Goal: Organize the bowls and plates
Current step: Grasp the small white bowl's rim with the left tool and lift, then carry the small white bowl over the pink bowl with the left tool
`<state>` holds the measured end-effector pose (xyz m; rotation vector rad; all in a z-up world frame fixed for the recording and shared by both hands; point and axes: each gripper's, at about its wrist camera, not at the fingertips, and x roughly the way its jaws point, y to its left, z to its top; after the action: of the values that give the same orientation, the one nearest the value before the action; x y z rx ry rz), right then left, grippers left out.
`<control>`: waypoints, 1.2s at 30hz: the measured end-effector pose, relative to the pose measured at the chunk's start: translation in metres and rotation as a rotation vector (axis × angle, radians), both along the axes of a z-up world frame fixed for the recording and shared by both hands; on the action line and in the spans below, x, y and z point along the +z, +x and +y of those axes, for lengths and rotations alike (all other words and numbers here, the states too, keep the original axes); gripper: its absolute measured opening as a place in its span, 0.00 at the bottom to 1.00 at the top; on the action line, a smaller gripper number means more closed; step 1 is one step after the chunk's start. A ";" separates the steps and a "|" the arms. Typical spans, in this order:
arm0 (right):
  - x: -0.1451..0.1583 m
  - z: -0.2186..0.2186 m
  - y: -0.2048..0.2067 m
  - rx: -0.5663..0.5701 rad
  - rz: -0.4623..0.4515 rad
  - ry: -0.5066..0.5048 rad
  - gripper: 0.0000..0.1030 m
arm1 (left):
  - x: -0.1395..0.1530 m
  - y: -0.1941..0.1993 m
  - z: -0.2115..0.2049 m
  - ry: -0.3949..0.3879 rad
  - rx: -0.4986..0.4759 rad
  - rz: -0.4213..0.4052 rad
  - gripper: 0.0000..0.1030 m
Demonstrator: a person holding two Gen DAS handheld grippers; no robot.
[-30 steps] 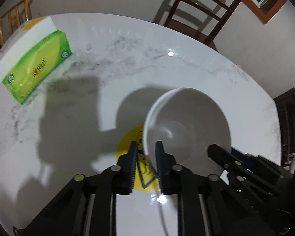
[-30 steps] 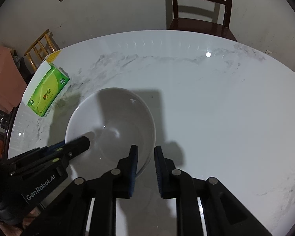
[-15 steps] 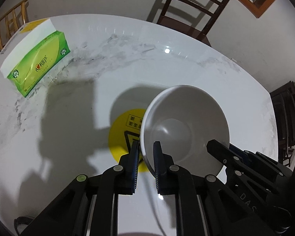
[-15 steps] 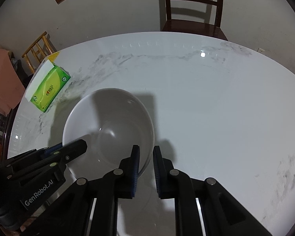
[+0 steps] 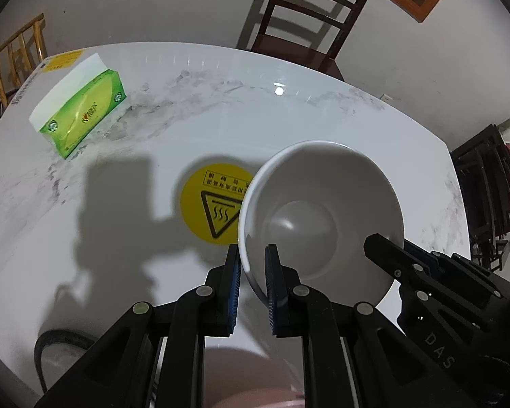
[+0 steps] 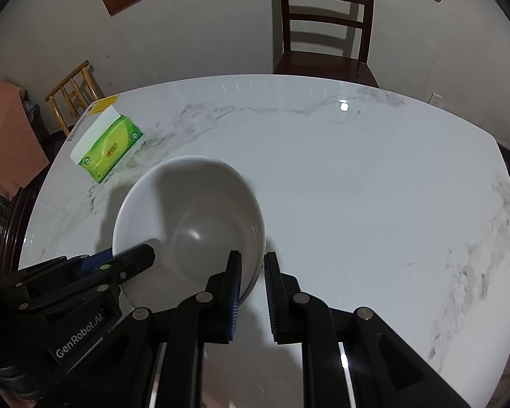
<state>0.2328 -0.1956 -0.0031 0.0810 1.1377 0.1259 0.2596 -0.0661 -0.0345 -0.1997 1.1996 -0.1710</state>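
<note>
A plain white bowl [image 5: 319, 217] hangs above the white marble table [image 5: 153, 136], held from both sides. My left gripper [image 5: 251, 265] is shut on its left rim, one pad inside and one outside. My right gripper [image 6: 251, 272] is shut on the opposite rim of the bowl [image 6: 190, 224]. Each gripper shows in the other's view: the right one [image 5: 374, 241] at the bowl's right edge, the left one [image 6: 146, 255] at its left edge. The bowl is empty and tilts slightly.
A green tissue box [image 5: 81, 112] lies at the table's far left. A round yellow hot-surface sticker [image 5: 214, 204] marks the table centre under the bowl. A dark wooden chair [image 6: 323, 27] stands beyond the far edge, a bamboo chair [image 6: 74, 95] to the left.
Both grippers have risen with the bowl between them. The table looks farther below, and more of the yellow sticker shows beside the bowl.
</note>
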 end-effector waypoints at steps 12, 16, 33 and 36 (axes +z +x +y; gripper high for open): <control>0.017 0.010 -0.051 -0.004 -0.013 -0.005 0.14 | 0.018 -0.047 0.008 -0.008 -0.026 -0.009 0.10; 0.022 0.013 -0.067 -0.006 -0.018 -0.010 0.14 | 0.025 -0.062 0.010 -0.002 -0.042 -0.020 0.10; 0.040 0.028 -0.120 -0.015 -0.033 0.018 0.14 | 0.053 -0.112 0.024 0.049 -0.099 -0.086 0.11; 0.043 0.032 -0.130 -0.013 -0.035 0.009 0.14 | 0.053 -0.121 0.025 0.047 -0.101 -0.074 0.11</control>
<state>0.1030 -0.1640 0.0402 0.0938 1.1011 0.1209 0.1388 -0.0408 0.0181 -0.0911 1.1399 -0.2358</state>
